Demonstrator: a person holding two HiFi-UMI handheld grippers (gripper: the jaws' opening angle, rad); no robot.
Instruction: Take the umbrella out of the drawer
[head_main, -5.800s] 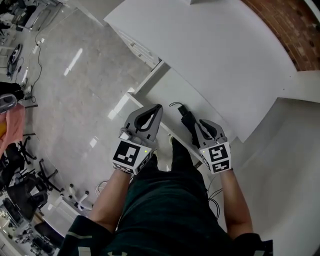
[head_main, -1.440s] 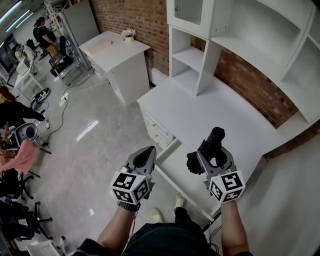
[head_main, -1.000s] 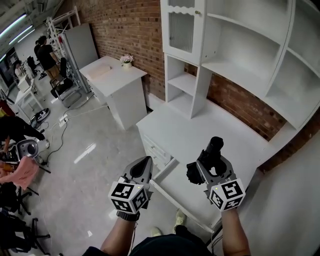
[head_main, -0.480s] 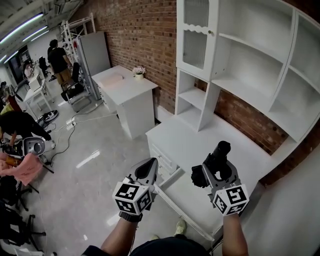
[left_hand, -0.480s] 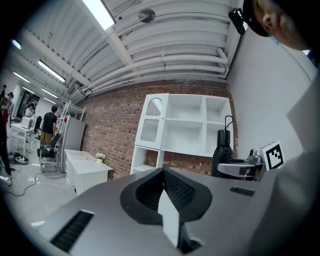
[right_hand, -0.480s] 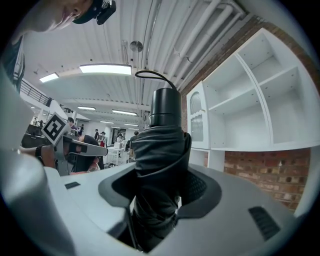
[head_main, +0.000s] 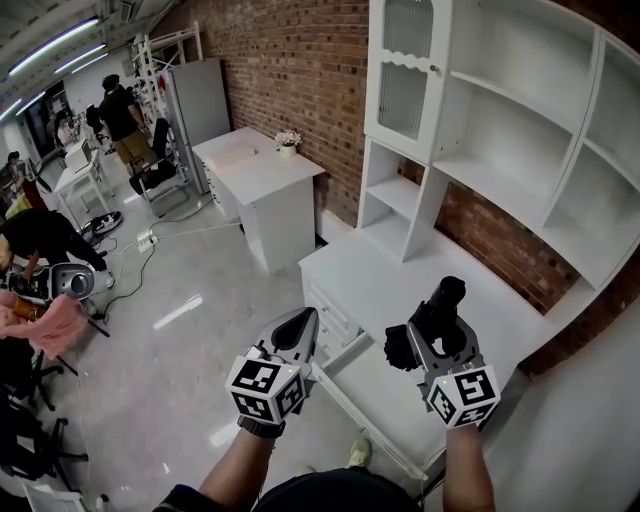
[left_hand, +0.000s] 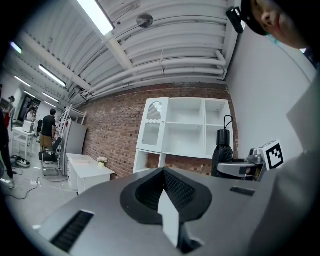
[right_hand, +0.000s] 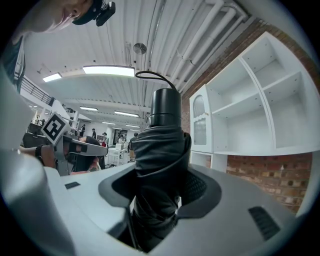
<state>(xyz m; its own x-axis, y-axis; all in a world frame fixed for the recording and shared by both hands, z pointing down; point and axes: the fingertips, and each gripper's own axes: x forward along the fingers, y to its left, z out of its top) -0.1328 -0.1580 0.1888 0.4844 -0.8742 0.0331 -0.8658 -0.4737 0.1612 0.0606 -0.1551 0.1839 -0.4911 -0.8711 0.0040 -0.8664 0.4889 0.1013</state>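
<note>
My right gripper (head_main: 428, 328) is shut on a black folded umbrella (head_main: 446, 297) and holds it in the air above the open white drawer (head_main: 385, 395). In the right gripper view the umbrella (right_hand: 161, 145) stands upright between the jaws of the right gripper (right_hand: 159, 194), handle and wrist loop on top. My left gripper (head_main: 303, 322) is shut on nothing and hangs level to the left of the drawer's front edge. The left gripper view shows the left gripper (left_hand: 163, 174) with its jaws meeting, and the umbrella (left_hand: 223, 149) off to the right.
The drawer belongs to a white desk (head_main: 420, 285) under a white shelf unit (head_main: 480, 130) against a brick wall. A second white desk (head_main: 262, 170) with a small flower pot stands to the left. People and chairs (head_main: 40, 240) fill the far left of the shiny floor.
The umbrella lay in the drawer with my right gripper at it; now it is lifted out. Over the last second both grippers rose a little and the head view tilted up.
</note>
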